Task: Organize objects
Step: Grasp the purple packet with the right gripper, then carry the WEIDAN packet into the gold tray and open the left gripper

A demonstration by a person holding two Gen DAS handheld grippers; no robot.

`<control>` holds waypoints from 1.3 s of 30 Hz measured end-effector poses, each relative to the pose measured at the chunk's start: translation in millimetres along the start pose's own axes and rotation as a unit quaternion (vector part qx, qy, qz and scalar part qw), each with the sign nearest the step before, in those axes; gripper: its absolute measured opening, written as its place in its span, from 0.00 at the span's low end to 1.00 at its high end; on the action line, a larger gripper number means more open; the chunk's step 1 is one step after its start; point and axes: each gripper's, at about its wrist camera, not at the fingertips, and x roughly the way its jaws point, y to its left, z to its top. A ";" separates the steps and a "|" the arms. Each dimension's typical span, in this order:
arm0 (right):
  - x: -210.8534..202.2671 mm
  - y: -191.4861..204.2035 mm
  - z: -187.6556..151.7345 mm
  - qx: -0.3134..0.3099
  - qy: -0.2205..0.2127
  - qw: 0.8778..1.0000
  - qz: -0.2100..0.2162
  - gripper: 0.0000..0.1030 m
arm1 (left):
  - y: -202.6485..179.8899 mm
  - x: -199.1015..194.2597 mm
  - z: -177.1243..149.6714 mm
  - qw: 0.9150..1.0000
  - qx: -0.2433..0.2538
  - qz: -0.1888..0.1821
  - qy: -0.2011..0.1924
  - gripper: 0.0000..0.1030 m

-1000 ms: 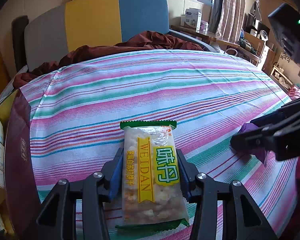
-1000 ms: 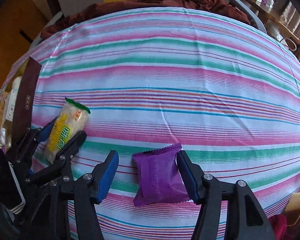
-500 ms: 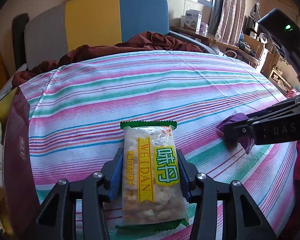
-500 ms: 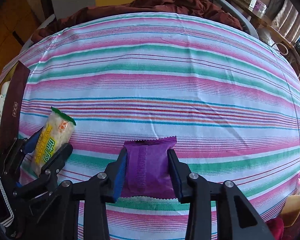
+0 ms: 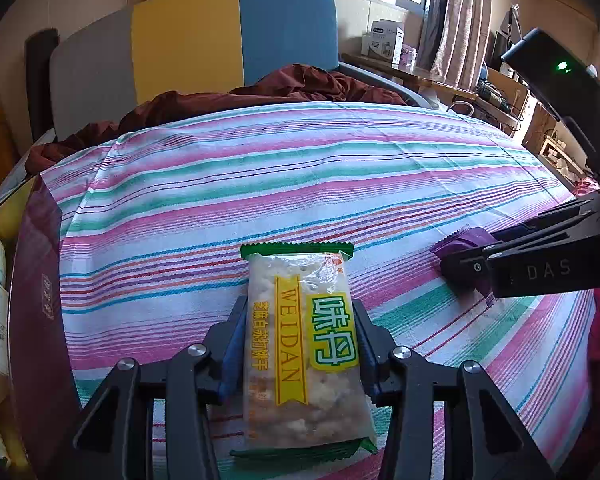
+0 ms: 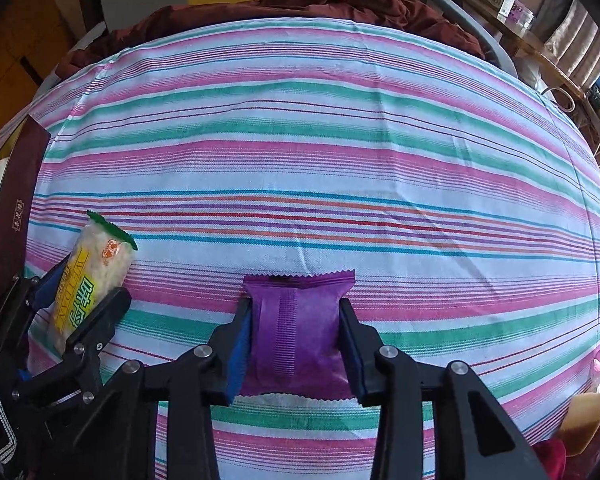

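Purple packet (image 6: pixel 298 334) clamped in right tongs (image 6: pixel 296 340); cracker packet (image 5: pixel 300 344) clamped in left tongs (image 5: pixel 298 354).

left hand-held gripper (image 5: pixel 300 344) clamps a clear cracker packet (image 5: pixel 302 348) with a yellow-green label over a striped bed (image 5: pixel 260 184). right of the packet, the right hand-held gripper (image 5: pixel 466 260) pinches a purple packet (image 5: pixel 458 242). left of it, a dark red box (image 5: pixel 36 300).

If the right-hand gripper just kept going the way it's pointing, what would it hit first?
Most likely the striped bedsheet. The right gripper points steeply down, shut on the purple packet, whose far edge already looks close to the cloth, though depth is hard to judge.
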 end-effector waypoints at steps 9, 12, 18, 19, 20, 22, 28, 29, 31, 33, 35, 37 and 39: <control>2.3 0.0 -3.0 0.000 0.000 1.000 0.002 0.39 | -1.4 -1.0 0.7 1.000 0.006 0.009 0.005 0.46; 1.5 2.6 -2.5 -0.003 -0.005 1.000 -0.004 0.39 | -2.9 -3.4 -0.3 1.000 0.008 0.016 0.006 0.46; -1.1 10.2 -0.1 -0.019 -0.023 0.999 -0.024 0.38 | -5.4 -15.5 -4.7 1.000 -0.006 0.010 0.012 0.46; -0.6 10.8 0.7 -0.022 -0.026 0.999 -0.026 0.38 | -7.4 -19.1 -5.5 1.000 -0.005 0.007 0.011 0.46; -1.2 12.0 0.6 -0.024 -0.028 0.999 -0.028 0.38 | -8.6 -23.3 -6.1 1.000 -0.004 0.005 0.009 0.46; -1.4 14.3 0.1 -0.030 -0.031 0.999 -0.033 0.38 | -11.5 -33.0 -5.5 1.000 -0.002 0.001 0.001 0.46; -0.9 16.0 -0.8 -0.038 -0.037 0.998 -0.039 0.38 | -14.2 -63.6 -1.1 1.000 0.003 -0.004 -0.022 0.46; 1.0 16.1 -0.4 -0.039 -0.038 0.998 -0.040 0.39 | -13.9 -68.7 -0.5 1.000 0.003 -0.005 -0.025 0.46; 1.3 17.4 -0.7 -0.042 -0.040 0.997 -0.043 0.39 | -12.4 -78.1 0.8 0.999 0.002 -0.006 -0.032 0.46; 0.9 19.0 -1.0 -0.044 -0.042 0.997 -0.045 0.38 | -10.0 -86.7 2.5 0.999 -0.001 -0.008 -0.037 0.46; -0.5 21.3 -1.5 -0.044 -0.042 0.997 -0.046 0.38 | -7.0 -95.5 3.9 0.999 -0.003 -0.006 -0.042 0.46; 0.4 20.3 -1.8 -0.046 -0.043 0.997 -0.047 0.38 | -3.5 -104.0 4.0 0.999 -0.004 -0.005 -0.048 0.46; 0.4 21.1 -2.4 -0.048 -0.044 0.997 -0.049 0.38 | 1.1 -111.4 4.2 0.999 -0.007 -0.003 -0.051 0.46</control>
